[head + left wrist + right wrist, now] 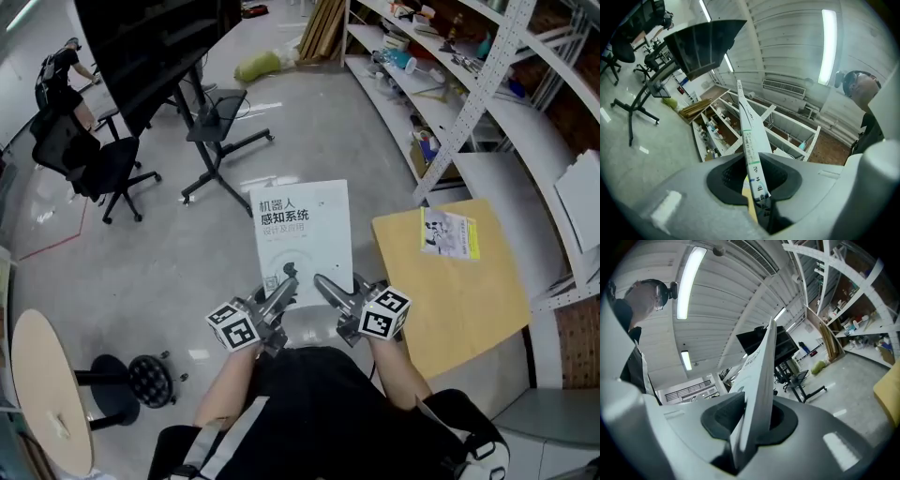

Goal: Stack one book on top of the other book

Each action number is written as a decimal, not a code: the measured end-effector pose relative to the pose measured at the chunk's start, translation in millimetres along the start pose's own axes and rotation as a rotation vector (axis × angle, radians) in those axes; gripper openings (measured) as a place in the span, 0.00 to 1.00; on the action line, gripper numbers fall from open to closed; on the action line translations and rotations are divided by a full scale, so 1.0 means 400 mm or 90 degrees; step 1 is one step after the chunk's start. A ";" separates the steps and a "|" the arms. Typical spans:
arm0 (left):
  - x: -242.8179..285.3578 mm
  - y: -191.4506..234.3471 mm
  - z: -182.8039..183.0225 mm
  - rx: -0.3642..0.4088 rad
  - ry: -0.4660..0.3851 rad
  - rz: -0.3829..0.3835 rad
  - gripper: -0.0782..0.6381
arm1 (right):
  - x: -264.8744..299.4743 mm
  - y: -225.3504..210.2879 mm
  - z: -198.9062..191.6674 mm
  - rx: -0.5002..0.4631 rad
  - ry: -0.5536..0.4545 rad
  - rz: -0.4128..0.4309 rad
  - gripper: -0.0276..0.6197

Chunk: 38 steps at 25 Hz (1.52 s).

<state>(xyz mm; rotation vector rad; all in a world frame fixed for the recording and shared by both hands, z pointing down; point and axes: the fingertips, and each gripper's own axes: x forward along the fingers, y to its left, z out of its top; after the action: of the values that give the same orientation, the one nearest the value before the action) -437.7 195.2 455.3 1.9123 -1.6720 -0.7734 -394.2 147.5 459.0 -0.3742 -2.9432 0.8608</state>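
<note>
While left tool (287, 277) and right tool (324, 282) clench white book (302, 225) by near edge, floor (178, 272) beneath.

Bright, even light fills all three views, thrown by ceiling tube lights (828, 47) that blaze white at 1 o'clock in the left gripper view and 11 o'clock in the right gripper view. The polished floor (141, 272) carries pale glare at 9 o'clock in the head view, with soft shadows. Both gripper views bend into black fisheye corners, and the book (761, 376) blurs nearest the lens.
</note>
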 end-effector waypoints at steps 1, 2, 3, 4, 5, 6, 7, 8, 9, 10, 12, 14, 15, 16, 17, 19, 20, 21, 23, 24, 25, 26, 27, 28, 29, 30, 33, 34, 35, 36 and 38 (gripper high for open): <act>0.016 0.000 -0.010 -0.004 0.012 -0.011 0.19 | -0.015 -0.010 0.002 0.001 -0.007 -0.015 0.18; 0.037 -0.002 -0.022 -0.010 0.025 -0.021 0.19 | -0.033 -0.025 0.005 0.003 -0.014 -0.030 0.18; 0.062 -0.005 -0.036 -0.015 0.041 -0.032 0.19 | -0.054 -0.042 0.008 0.005 -0.022 -0.046 0.18; 0.089 -0.006 -0.048 -0.021 0.058 -0.045 0.19 | -0.074 -0.061 0.012 0.007 -0.031 -0.063 0.18; 0.115 -0.004 -0.059 -0.026 0.074 -0.057 0.19 | -0.090 -0.081 0.016 0.011 -0.040 -0.080 0.18; 0.140 0.001 -0.067 -0.030 0.089 -0.070 0.19 | -0.102 -0.101 0.021 0.015 -0.049 -0.098 0.18; 0.162 0.009 -0.072 -0.032 0.102 -0.085 0.19 | -0.111 -0.119 0.027 0.017 -0.058 -0.115 0.18; 0.180 0.017 -0.075 -0.032 0.112 -0.101 0.19 | -0.116 -0.132 0.033 0.019 -0.067 -0.130 0.18; 0.193 0.023 -0.074 -0.032 0.122 -0.116 0.19 | -0.118 -0.141 0.039 0.020 -0.077 -0.145 0.18; 0.204 0.025 -0.072 -0.032 0.130 -0.131 0.19 | -0.119 -0.146 0.044 0.019 -0.086 -0.158 0.18; 0.225 0.031 -0.060 -0.034 0.147 -0.157 0.19 | -0.116 -0.158 0.055 0.014 -0.104 -0.184 0.18; 0.256 0.042 -0.041 -0.034 0.168 -0.184 0.19 | -0.107 -0.177 0.077 0.008 -0.121 -0.212 0.18; 0.273 0.049 -0.031 -0.034 0.181 -0.198 0.20 | -0.103 -0.186 0.090 0.005 -0.130 -0.226 0.18; 0.289 0.054 -0.020 -0.032 0.193 -0.212 0.20 | -0.098 -0.195 0.102 0.002 -0.140 -0.241 0.18; 0.303 0.060 -0.009 -0.029 0.205 -0.225 0.20 | -0.092 -0.204 0.114 -0.001 -0.150 -0.256 0.18; 0.328 0.071 0.016 -0.027 0.226 -0.248 0.20 | -0.077 -0.219 0.133 -0.005 -0.167 -0.283 0.18; 0.339 0.078 0.026 -0.027 0.234 -0.258 0.20 | -0.070 -0.225 0.142 -0.006 -0.174 -0.296 0.18; 0.347 0.086 0.033 -0.029 0.241 -0.270 0.20 | -0.063 -0.230 0.147 -0.006 -0.181 -0.307 0.18; 0.360 0.103 0.037 -0.038 0.253 -0.293 0.20 | -0.055 -0.239 0.151 -0.008 -0.193 -0.330 0.18; 0.364 0.109 0.038 -0.042 0.262 -0.302 0.20 | -0.051 -0.243 0.149 -0.009 -0.198 -0.343 0.18; 0.368 0.115 0.038 -0.046 0.273 -0.311 0.20 | -0.048 -0.247 0.147 -0.008 -0.205 -0.356 0.18; 0.371 0.121 0.037 -0.050 0.283 -0.321 0.20 | -0.046 -0.250 0.145 -0.006 -0.211 -0.369 0.18; 0.375 0.125 0.034 -0.055 0.295 -0.331 0.20 | -0.045 -0.251 0.143 -0.003 -0.219 -0.382 0.18; 0.379 0.125 0.032 -0.058 0.308 -0.341 0.20 | -0.047 -0.252 0.141 0.000 -0.226 -0.395 0.18; 0.383 0.123 0.030 -0.060 0.320 -0.350 0.20 | -0.051 -0.252 0.140 0.003 -0.233 -0.409 0.18; 0.387 0.120 0.027 -0.061 0.331 -0.362 0.20 | -0.055 -0.250 0.140 0.004 -0.242 -0.422 0.18; 0.395 0.119 0.023 -0.065 0.358 -0.400 0.20 | -0.060 -0.241 0.140 0.004 -0.269 -0.462 0.18; 0.396 0.119 0.022 -0.068 0.367 -0.414 0.20 | -0.059 -0.237 0.139 0.003 -0.278 -0.475 0.18; 0.396 0.119 0.022 -0.070 0.375 -0.428 0.20 | -0.058 -0.231 0.139 0.002 -0.286 -0.489 0.18; 0.396 0.116 0.025 -0.073 0.385 -0.441 0.20 | -0.057 -0.226 0.140 0.001 -0.294 -0.502 0.17; 0.396 0.105 0.035 -0.073 0.407 -0.462 0.20 | -0.053 -0.216 0.142 0.002 -0.309 -0.528 0.17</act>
<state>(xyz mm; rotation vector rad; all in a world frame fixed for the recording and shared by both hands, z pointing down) -462.8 32.7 458.0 2.3527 -0.5390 -0.3983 -399.2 42.1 458.1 1.1254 -2.9920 0.8871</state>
